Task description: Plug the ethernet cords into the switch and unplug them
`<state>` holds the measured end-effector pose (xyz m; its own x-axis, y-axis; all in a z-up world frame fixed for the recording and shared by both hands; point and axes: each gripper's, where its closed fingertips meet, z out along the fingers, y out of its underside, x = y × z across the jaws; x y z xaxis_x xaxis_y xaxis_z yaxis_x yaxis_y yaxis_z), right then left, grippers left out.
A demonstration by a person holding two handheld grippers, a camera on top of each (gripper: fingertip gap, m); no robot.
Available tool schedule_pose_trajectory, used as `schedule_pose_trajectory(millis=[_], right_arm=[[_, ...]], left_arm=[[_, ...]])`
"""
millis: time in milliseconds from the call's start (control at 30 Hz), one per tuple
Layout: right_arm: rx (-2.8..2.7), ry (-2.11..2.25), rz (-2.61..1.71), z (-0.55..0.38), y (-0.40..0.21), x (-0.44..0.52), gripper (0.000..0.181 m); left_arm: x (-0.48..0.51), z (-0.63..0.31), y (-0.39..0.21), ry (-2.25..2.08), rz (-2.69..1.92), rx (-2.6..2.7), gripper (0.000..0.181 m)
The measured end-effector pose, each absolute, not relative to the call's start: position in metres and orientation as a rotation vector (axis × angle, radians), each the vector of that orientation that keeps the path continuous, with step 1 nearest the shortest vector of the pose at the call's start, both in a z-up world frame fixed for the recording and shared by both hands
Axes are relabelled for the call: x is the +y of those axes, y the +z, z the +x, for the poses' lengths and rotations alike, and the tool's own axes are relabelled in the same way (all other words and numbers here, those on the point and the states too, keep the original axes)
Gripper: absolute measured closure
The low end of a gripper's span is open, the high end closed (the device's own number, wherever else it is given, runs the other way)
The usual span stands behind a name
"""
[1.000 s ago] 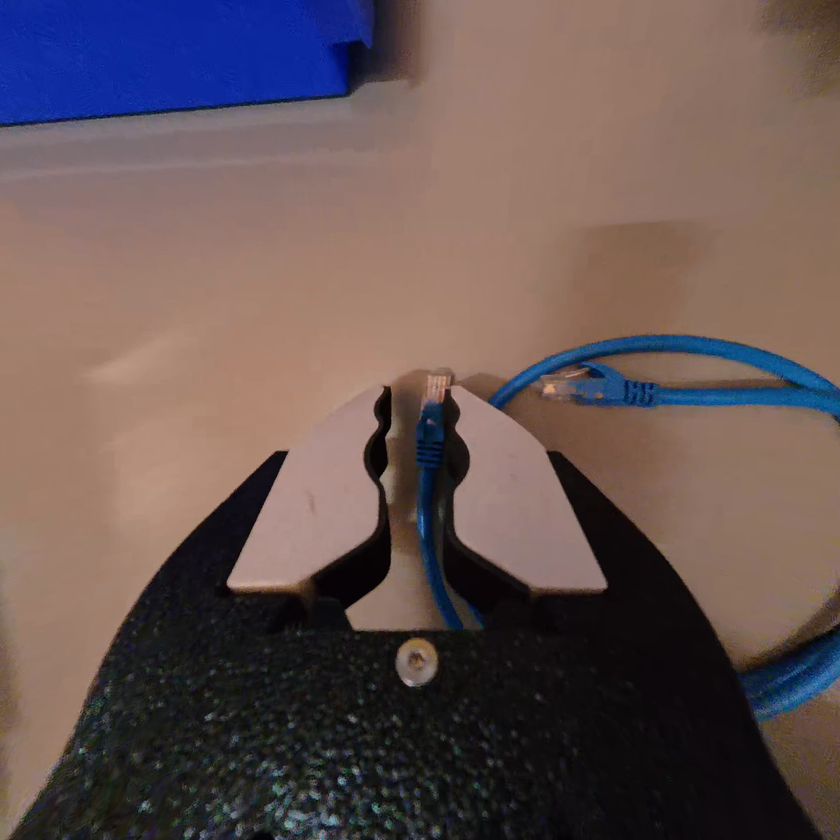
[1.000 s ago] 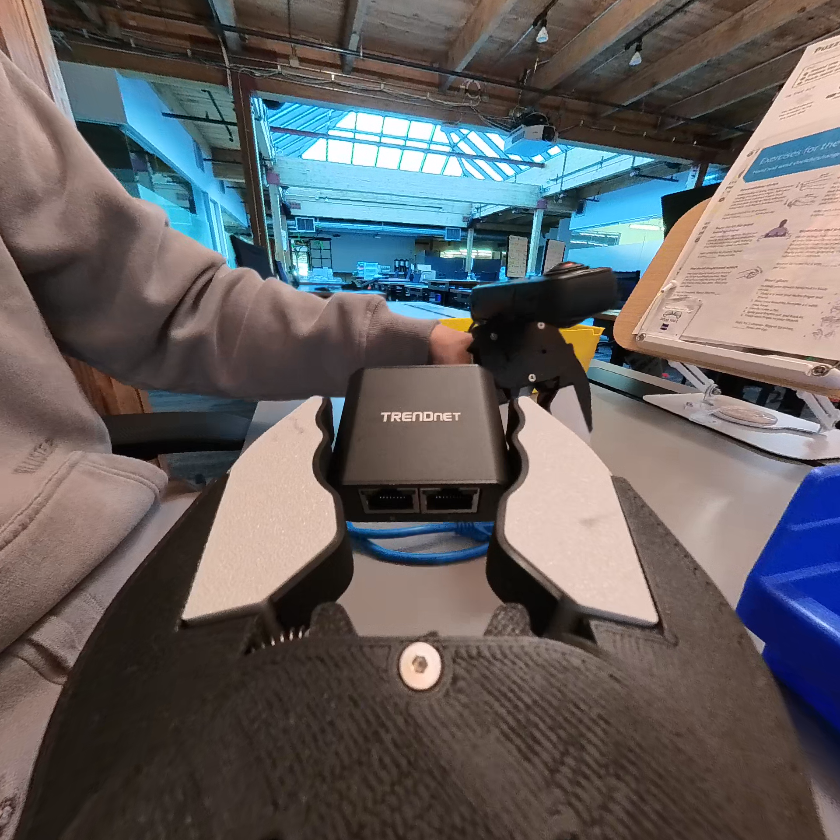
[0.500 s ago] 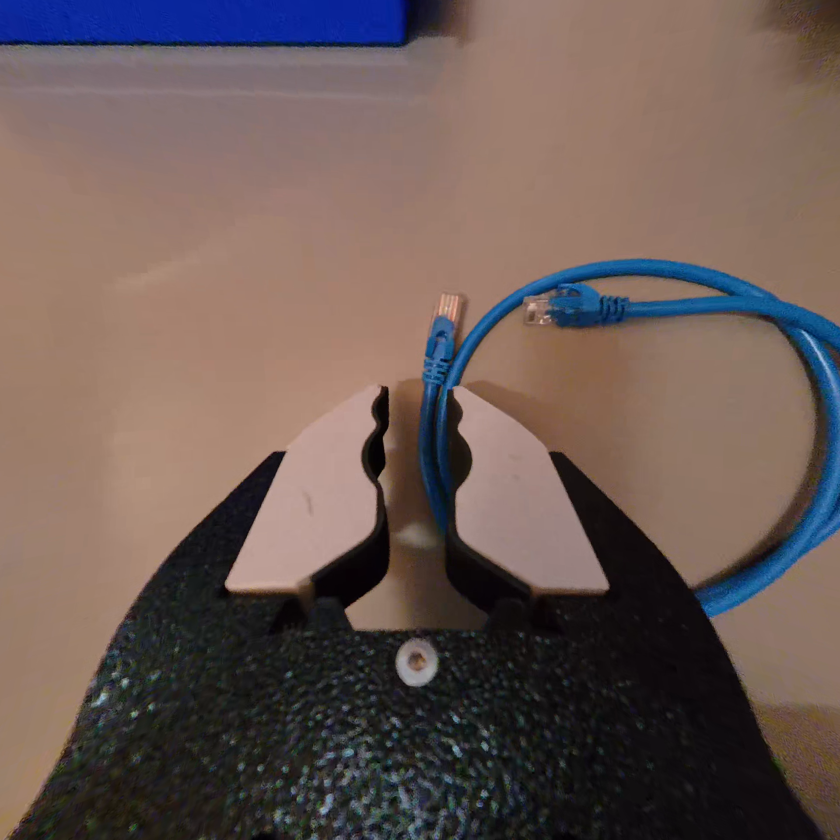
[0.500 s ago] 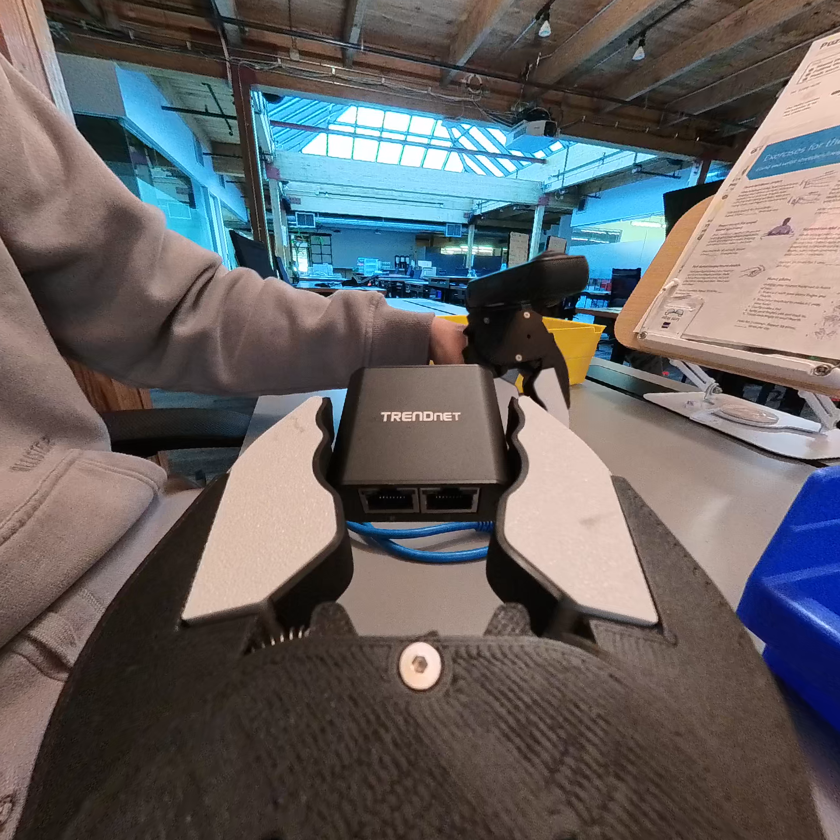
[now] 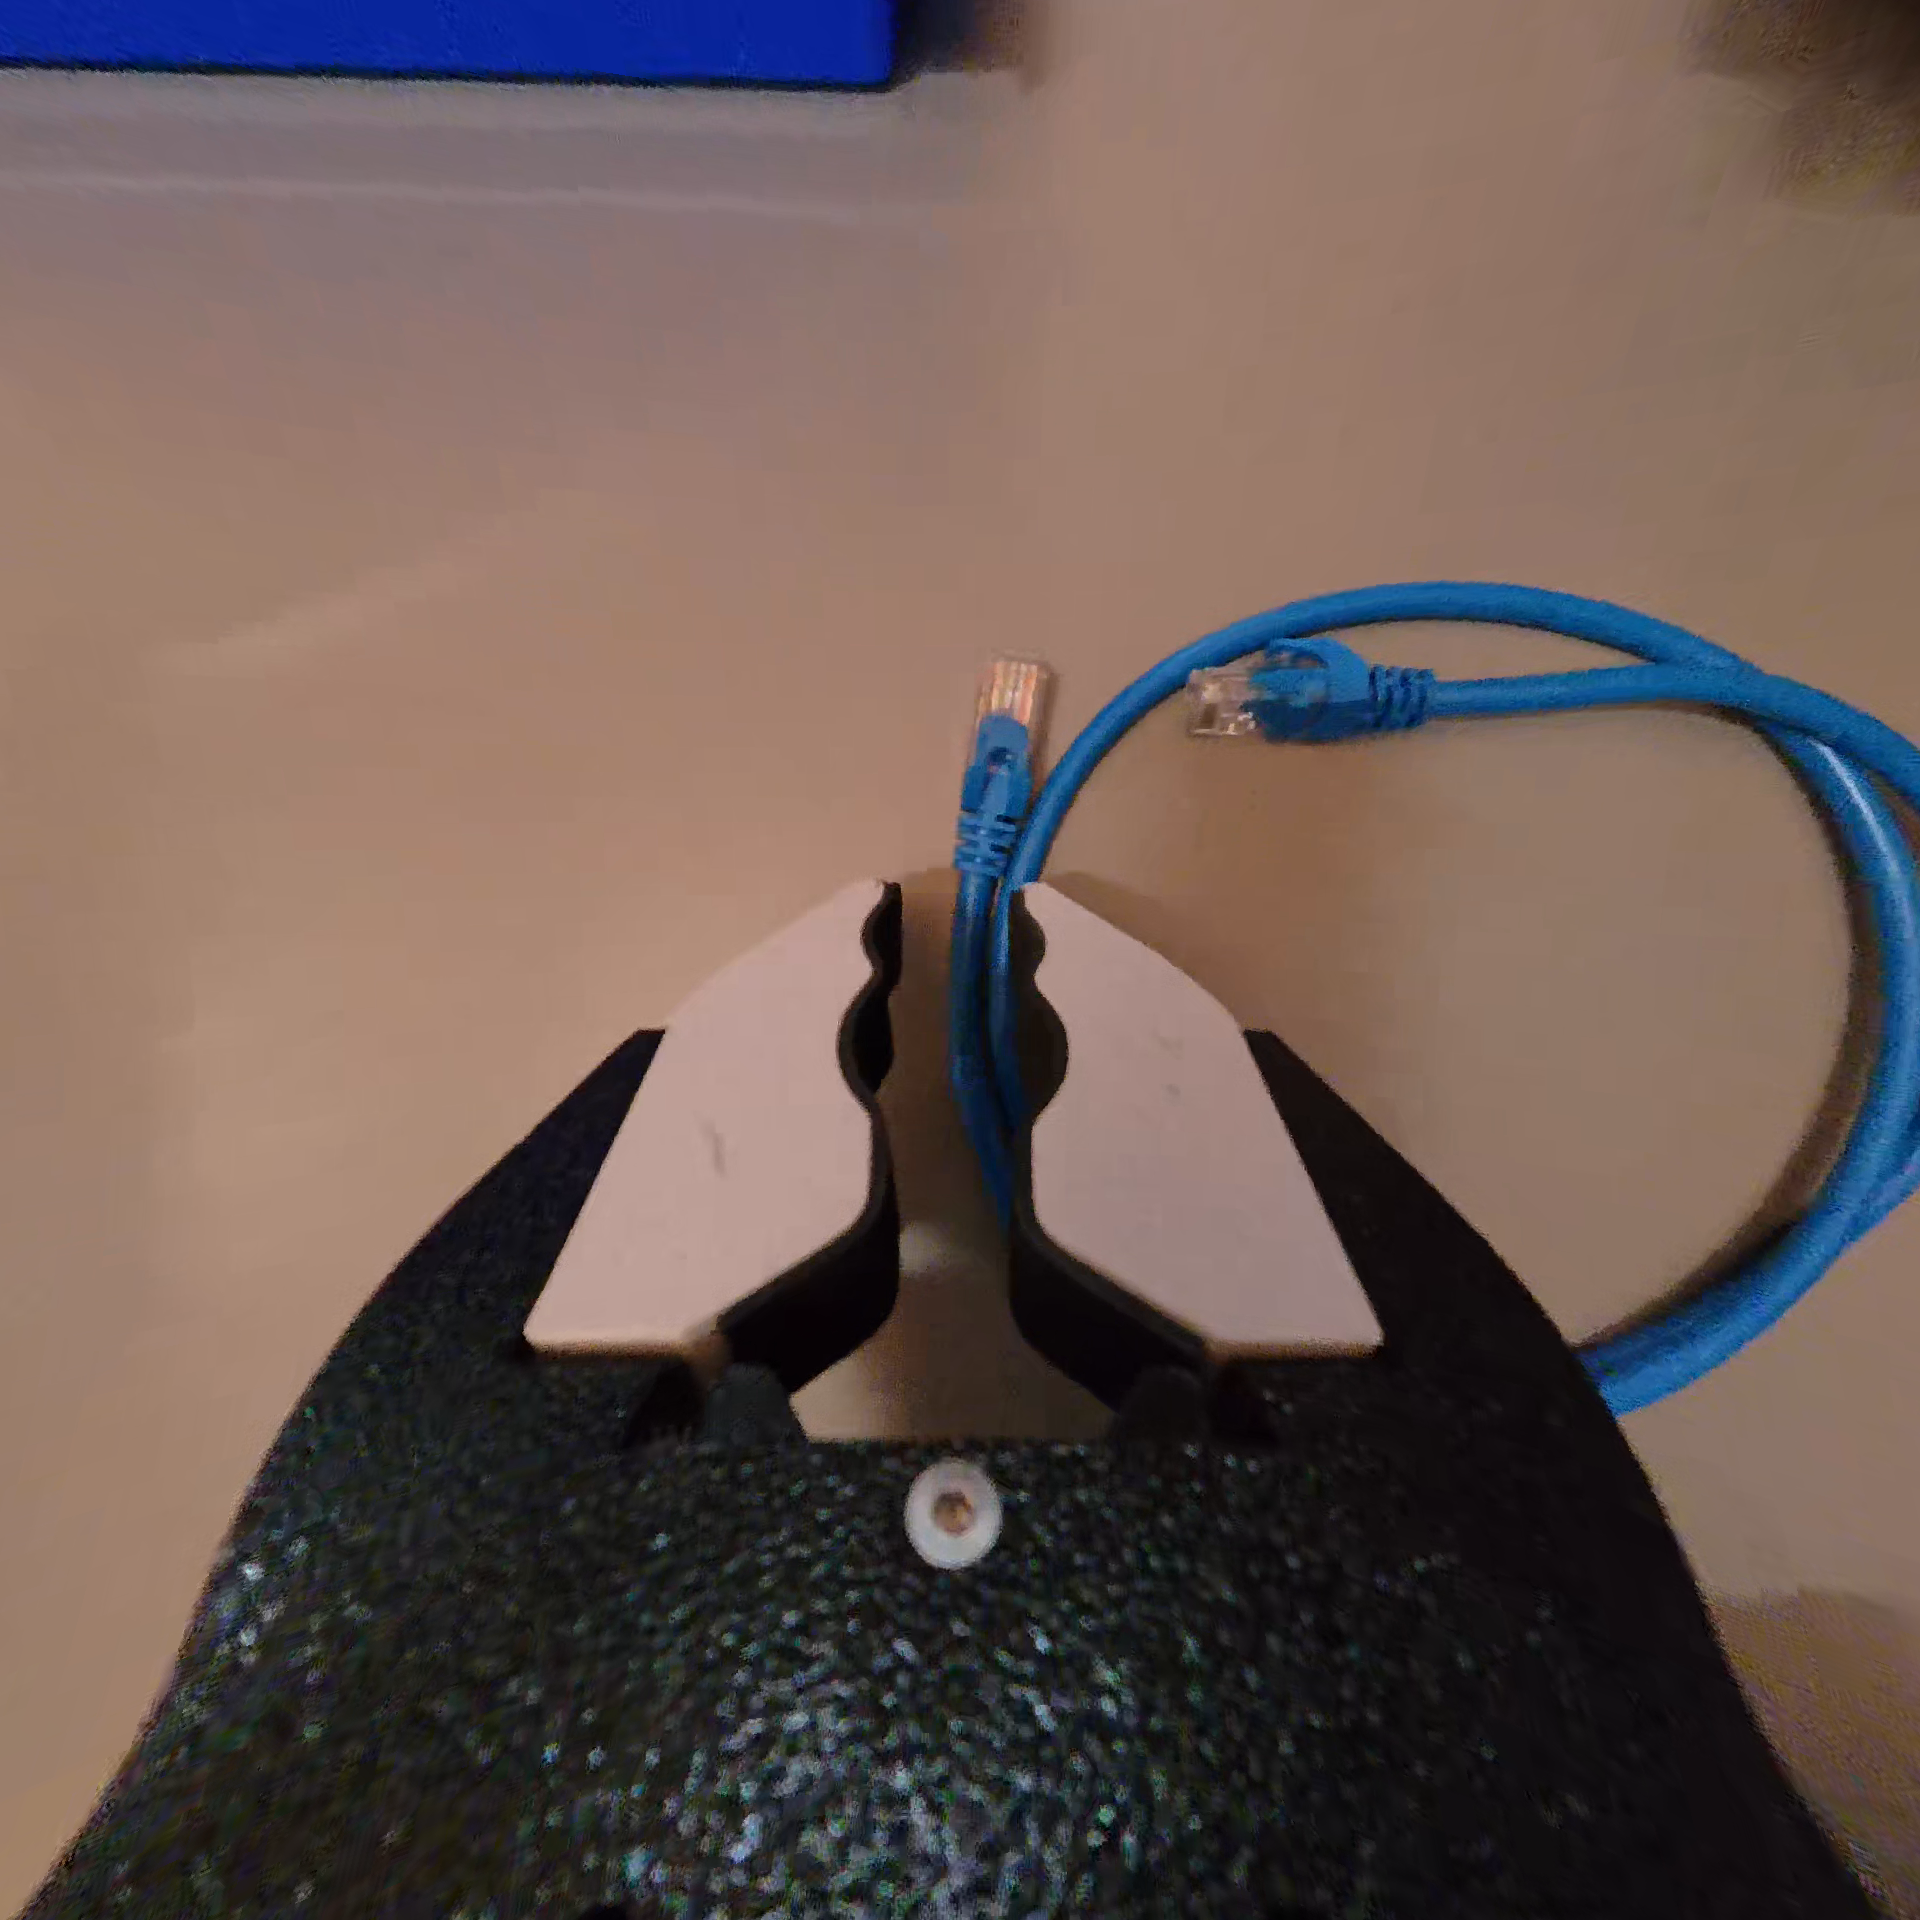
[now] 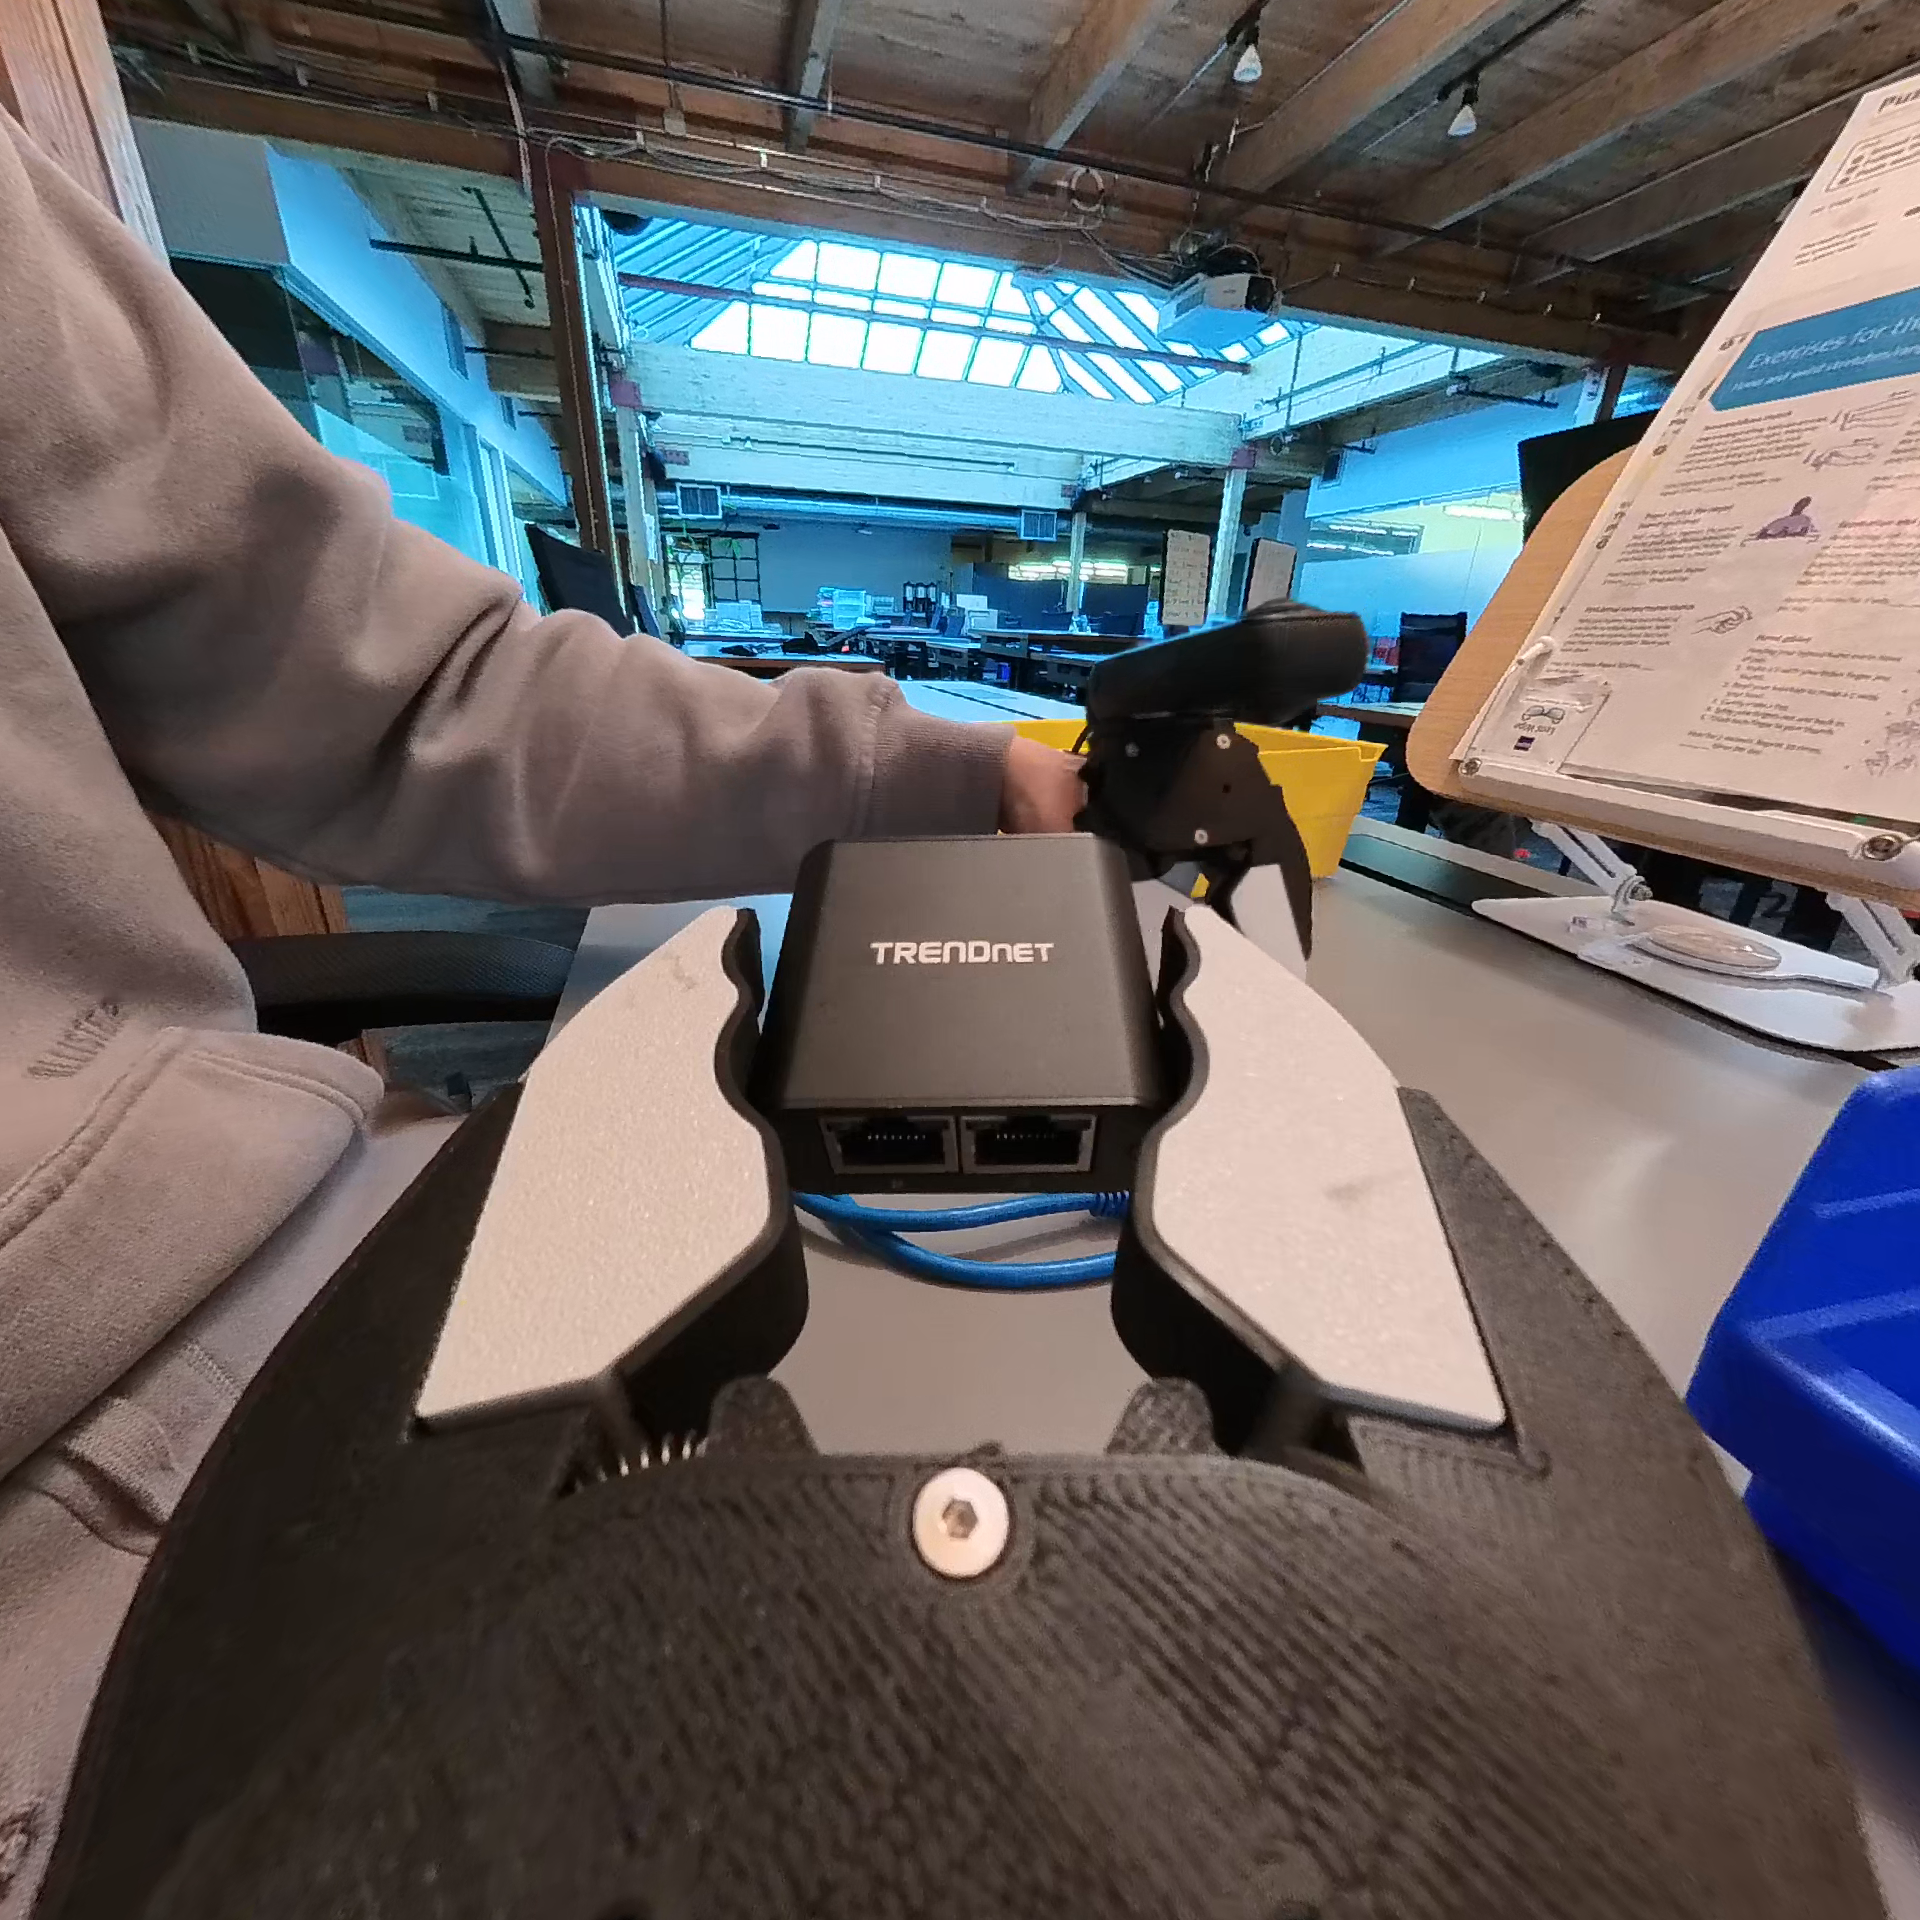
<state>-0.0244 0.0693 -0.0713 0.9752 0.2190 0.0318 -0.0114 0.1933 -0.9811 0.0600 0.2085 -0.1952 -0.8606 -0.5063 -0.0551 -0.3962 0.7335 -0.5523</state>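
A blue ethernet cord (image 5: 1870, 935) lies coiled on the table. One plug (image 5: 997, 748) points away just past my left gripper's tips; the other plug (image 5: 1268, 691) lies to its right, pointing left. My left gripper (image 5: 954, 894) is slightly open above the cord, which runs under the gap near the right finger (image 5: 1132, 1143). My right gripper (image 6: 958, 925) is shut on the black switch (image 6: 961, 966), whose two empty ports face the camera. The cord (image 6: 966, 1247) shows under the switch, and the left gripper (image 6: 1247, 883) shows behind it.
A blue bin (image 5: 447, 36) sits at the far edge of the left wrist view and at the right in the right wrist view (image 6: 1829, 1351). A document stand (image 6: 1714, 623) and a yellow bin (image 6: 1320, 769) stand behind. A person's grey sleeve (image 6: 520, 727) reaches across the left. There is about 20 cm between the tips of the two grippers.
My left gripper has drawn back along the cord: the plug that sat between its fingertips now lies beyond them on the table. The right gripper keeps holding the switch still.
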Motion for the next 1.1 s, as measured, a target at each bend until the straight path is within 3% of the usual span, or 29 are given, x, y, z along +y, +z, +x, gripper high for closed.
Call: schedule_pose_trajectory(millis=[133,367,700,767,900,1100], right_arm=[[-0.18,0.162,-1.369,-0.025,-0.072,0.069,0.108],[-0.179,0.165,-1.368,-0.024,-0.071,0.069,0.108],[-0.184,0.166,-1.373,-0.025,-0.072,0.07,0.108],[-0.187,0.164,-1.375,-0.026,-0.072,0.07,0.107],[-0.188,0.163,-1.377,-0.026,-0.072,0.07,0.107],[-0.187,0.162,-1.373,-0.026,-0.072,0.07,0.107]], left_arm=[[0.212,0.067,-0.196,-0.755,-0.706,2.714,0.163],[0.205,0.059,-0.198,-0.747,-0.534,2.786,0.179],[0.205,0.059,-0.199,-0.71,-0.641,2.908,0.178],[0.207,0.063,-0.199,-0.678,-0.636,2.893,0.17],[0.217,0.08,-0.195,-0.596,-0.652,2.76,0.132],[0.203,0.071,-0.19,-0.709,-0.699,2.761,0.136]])
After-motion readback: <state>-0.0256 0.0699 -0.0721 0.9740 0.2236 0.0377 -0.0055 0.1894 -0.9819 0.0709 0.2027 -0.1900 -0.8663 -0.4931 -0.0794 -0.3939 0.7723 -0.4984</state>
